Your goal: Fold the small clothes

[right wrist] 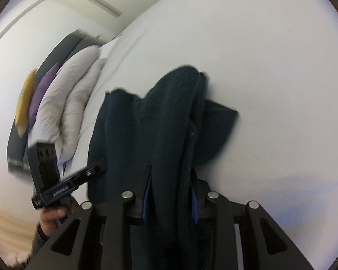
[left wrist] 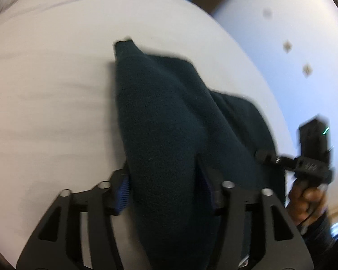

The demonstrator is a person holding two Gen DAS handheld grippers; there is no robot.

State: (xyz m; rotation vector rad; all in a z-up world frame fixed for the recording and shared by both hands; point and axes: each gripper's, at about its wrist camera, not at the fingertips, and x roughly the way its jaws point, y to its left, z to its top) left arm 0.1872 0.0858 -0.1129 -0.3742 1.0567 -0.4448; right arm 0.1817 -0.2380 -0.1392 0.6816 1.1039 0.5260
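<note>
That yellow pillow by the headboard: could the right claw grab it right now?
Probably not: the right claw has the dark knit garment between its fingers, and the yellow pillow lies well off across the bed.

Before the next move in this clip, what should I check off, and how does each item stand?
1. Dark green knit garment sits between the left gripper fingers: ok.
2. Left pads actually press the cloth: cannot tell; a gap shows at one blue pad.
3. Right gripper has the same garment bunched between its fingers, both pads against it: ok.
4. Garment edges lined up for the fold: not ok; it hangs in uneven lumps, one flap out to the side.
5. White bed sheet under the garment looks free of other items: ok.
6. Sharp view: not ok, both blurred.
</note>
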